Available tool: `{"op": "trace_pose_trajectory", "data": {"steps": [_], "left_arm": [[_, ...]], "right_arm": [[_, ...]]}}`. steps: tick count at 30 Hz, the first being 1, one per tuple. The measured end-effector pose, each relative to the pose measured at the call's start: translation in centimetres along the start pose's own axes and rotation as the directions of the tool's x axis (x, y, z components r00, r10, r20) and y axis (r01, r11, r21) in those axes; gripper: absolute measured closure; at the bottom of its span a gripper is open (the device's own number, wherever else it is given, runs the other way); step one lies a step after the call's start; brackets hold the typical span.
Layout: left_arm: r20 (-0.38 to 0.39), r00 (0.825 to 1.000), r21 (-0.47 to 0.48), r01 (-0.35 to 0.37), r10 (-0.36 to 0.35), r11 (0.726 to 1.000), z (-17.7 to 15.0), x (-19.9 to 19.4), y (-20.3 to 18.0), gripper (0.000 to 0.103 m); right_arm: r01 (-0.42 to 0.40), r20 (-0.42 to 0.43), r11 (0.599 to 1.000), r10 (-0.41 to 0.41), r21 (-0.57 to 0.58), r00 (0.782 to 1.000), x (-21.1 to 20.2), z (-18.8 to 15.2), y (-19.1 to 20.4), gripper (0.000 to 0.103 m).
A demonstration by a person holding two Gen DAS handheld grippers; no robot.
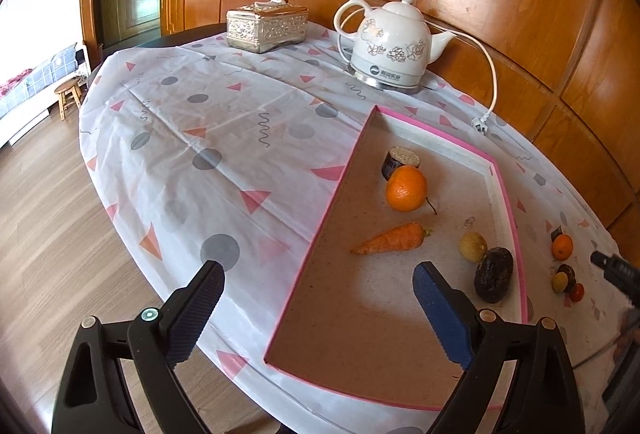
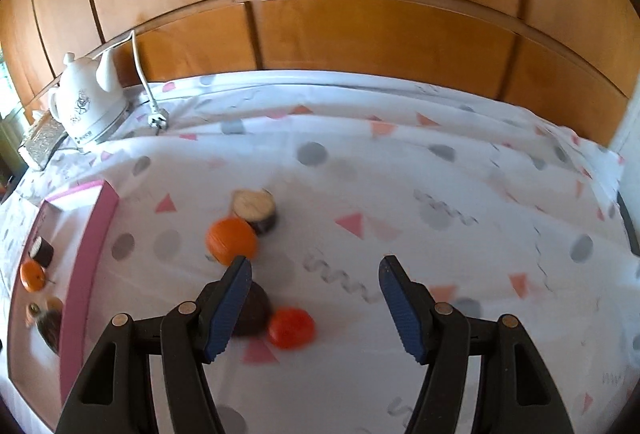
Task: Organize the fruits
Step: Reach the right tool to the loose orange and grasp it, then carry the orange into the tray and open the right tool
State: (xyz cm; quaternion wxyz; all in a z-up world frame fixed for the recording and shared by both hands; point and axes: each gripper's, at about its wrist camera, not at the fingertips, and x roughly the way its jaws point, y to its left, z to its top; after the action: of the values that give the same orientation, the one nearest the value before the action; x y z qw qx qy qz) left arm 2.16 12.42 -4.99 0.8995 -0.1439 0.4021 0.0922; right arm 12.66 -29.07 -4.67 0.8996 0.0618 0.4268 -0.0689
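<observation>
Pink-rimmed tray (image 1: 505, 190) on the patterned tablecloth (image 1: 180, 138) holds an orange (image 1: 405, 188), a carrot (image 1: 390, 239), a cut dark-skinned piece (image 1: 401, 161), a small yellow-green fruit (image 1: 473, 246) and a dark oval fruit (image 1: 493, 274) against the right rim.

Loose on the cloth right of the tray: a second orange (image 2: 231, 240) touching a cut slice (image 2: 255, 209), a dark round fruit (image 2: 252, 310), a red tomato (image 2: 291, 327).

Left gripper (image 1: 318, 288): jaws wide apart, empty, straddling the tray's near rim. Right gripper (image 2: 315, 280): jaws apart, nothing between; its left finger overlaps the dark fruit.

Kettle (image 1: 394, 42) and tissue box (image 1: 267, 27) at the far edge.

Two wrist views angled down, sharing pink tray (image 1: 505, 190), kettle (image 1: 394, 42)
</observation>
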Motion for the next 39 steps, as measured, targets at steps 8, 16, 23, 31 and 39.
{"op": "trace_pose_trajectory", "data": {"steps": [8,16,23,31,39], "left_arm": [[-0.024,1.000,-0.007,-0.008,0.008,1.000,-0.1,0.7,0.3,0.007],[-0.037,0.999,-0.030,-0.031,0.030,0.999,-0.1,1.0,1.2,0.007],[-0.042,0.999,-0.030,-0.034,0.033,0.999,-0.2,0.9,1.2,0.007],[-0.039,0.999,-0.027,-0.030,0.029,0.999,-0.3,0.7,1.1,0.007],[-0.023,1.000,-0.023,-0.015,0.015,1.000,-0.3,-0.1,0.9,0.007]], "right_arm": [[-0.069,-0.048,0.996,0.066,-0.050,0.997,2.5,1.7,3.1,0.036],[-0.081,-0.131,0.994,0.072,-0.070,0.989,6.1,1.7,4.8,0.063],[-0.078,-0.112,0.991,0.066,-0.107,0.992,5.9,1.5,5.4,0.064],[-0.099,-0.094,0.990,0.090,-0.097,0.991,5.2,1.4,5.1,0.064],[-0.144,-0.044,0.983,0.140,-0.117,0.989,2.6,1.7,6.3,0.064]]}}
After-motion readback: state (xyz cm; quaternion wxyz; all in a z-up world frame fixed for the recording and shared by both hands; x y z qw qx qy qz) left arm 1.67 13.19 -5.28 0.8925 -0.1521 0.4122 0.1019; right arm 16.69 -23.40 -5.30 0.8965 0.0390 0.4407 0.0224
